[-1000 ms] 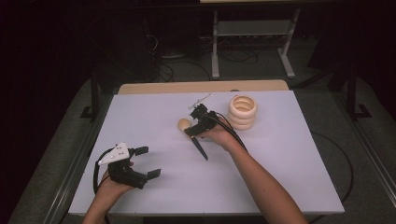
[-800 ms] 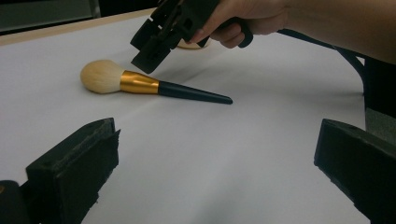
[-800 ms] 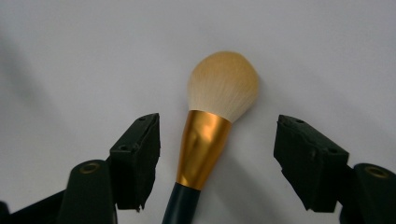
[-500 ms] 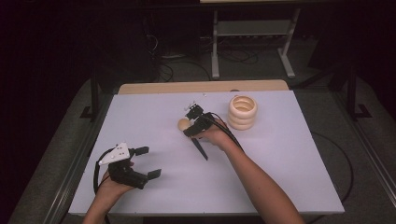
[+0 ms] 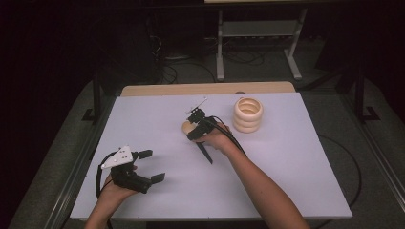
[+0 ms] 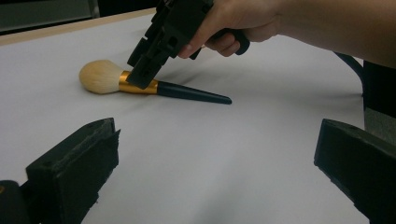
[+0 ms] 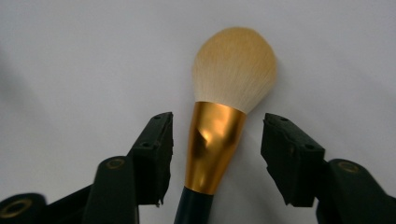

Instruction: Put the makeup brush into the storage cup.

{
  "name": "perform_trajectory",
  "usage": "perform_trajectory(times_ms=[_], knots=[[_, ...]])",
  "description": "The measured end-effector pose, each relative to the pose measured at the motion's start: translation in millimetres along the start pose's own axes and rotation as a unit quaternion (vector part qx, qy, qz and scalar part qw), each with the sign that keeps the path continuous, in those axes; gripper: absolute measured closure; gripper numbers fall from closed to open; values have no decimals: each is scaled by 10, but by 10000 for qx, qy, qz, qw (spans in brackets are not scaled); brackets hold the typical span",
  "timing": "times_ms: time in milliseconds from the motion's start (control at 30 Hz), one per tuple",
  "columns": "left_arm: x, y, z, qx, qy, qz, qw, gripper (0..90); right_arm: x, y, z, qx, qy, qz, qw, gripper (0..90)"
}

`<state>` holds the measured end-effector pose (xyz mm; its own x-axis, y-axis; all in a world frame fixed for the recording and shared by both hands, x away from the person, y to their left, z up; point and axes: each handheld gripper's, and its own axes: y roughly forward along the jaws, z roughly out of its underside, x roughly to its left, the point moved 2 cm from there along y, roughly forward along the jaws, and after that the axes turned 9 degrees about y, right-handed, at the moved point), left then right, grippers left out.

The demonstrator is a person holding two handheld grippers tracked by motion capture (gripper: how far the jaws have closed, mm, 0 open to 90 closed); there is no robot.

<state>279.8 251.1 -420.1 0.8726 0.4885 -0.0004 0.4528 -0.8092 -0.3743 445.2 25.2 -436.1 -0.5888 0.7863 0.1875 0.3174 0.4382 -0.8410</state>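
A makeup brush [image 5: 206, 153] with cream bristles, a gold ferrule [image 7: 212, 144] and a dark tapered handle lies flat on the white table [image 5: 286, 162], near its middle. My right gripper [image 5: 193, 132] points down over it. Its jaws have just been closing and stand on either side of the ferrule, with a small gap at each pad. The left gripper view shows the brush [image 6: 187, 92] and the right gripper [image 6: 142, 77] from the side. My left gripper [image 5: 153, 165] rests at the front left, open wide with nothing between its jaws [image 6: 217, 172].
A stack of pale wooden rings [image 5: 248, 114] stands on the table to the right of the brush, toward the back. A wooden strip runs along the table's far edge. Black cables trail from both grippers.
The right gripper has come down onto the brush, and its jaws have narrowed around the ferrule. The left gripper has stayed put.
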Motion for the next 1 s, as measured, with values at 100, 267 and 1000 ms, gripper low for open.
perform_trajectory(times_ms=[100, 267, 1000], knots=[[1, 3, 1, -5, -14, -3, 10000, 0, 7, 15, -10, 19, 76, 28, 10000, 455], [-3, 5, 1, -9, -30, -1, 10000, 0, 20, 49, -19, 108, 75, 27, 9999, 483], [12, 2, 4, -4, 2, -4, 10000, 0, 32, 139, -36, 360, 159, 197, 9990, 580]])
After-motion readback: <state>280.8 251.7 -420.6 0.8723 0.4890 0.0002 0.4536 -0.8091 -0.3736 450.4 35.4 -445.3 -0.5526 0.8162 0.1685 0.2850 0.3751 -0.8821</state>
